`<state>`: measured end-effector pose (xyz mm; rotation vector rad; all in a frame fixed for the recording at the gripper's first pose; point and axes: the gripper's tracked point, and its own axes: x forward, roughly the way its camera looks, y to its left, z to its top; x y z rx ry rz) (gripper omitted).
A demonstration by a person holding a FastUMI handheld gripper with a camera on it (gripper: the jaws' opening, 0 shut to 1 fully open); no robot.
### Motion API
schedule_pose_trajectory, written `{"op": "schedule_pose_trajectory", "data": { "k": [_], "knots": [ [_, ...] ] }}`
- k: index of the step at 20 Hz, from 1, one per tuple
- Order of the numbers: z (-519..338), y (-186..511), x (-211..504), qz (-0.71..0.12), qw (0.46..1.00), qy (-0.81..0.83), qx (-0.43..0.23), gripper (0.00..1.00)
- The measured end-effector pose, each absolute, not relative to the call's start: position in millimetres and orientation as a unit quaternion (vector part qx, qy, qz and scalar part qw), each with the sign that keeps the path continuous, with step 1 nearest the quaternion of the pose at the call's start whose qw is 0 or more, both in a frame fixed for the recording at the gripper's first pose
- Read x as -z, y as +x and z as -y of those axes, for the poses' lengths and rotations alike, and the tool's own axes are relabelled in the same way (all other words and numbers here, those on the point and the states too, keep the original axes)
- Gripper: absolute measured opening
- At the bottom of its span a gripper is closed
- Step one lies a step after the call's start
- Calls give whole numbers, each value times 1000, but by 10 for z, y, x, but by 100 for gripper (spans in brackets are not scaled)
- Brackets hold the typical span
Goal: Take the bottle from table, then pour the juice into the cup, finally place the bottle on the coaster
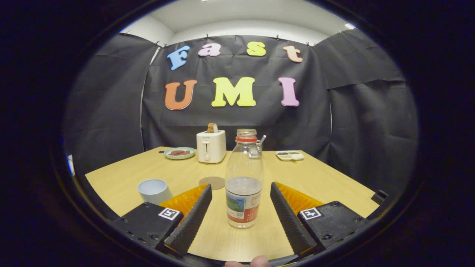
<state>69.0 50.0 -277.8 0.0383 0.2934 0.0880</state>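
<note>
Wooden bench [315,178] carries upright bottle [244,181] between wide-open tool [241,196] fingers, neither touching. Cup [154,190] near left; coaster [212,183] just beyond left finger. Toaster [211,146], plate [179,152] far.

Two black ribbed fingers [193,218] are seen, backed by orange ridged plastic. Each black base block is marked with a white square tag and dotted with small screws.

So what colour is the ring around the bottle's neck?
Red, on the bottle standing between the open gripper fingers; gripper view.
</note>
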Motion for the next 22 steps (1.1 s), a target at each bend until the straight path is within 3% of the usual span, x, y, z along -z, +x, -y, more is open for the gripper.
{"op": "schedule_pose_trajectory", "data": {
  "k": [13,16,22],
  "knots": [
    [-605,1205,3317,-230,971,58,-42,100],
    [-621,1258,3385,-245,966,73,-39,89],
    [-683,1245,3299,-254,963,77,-46,82]
  ]
}}
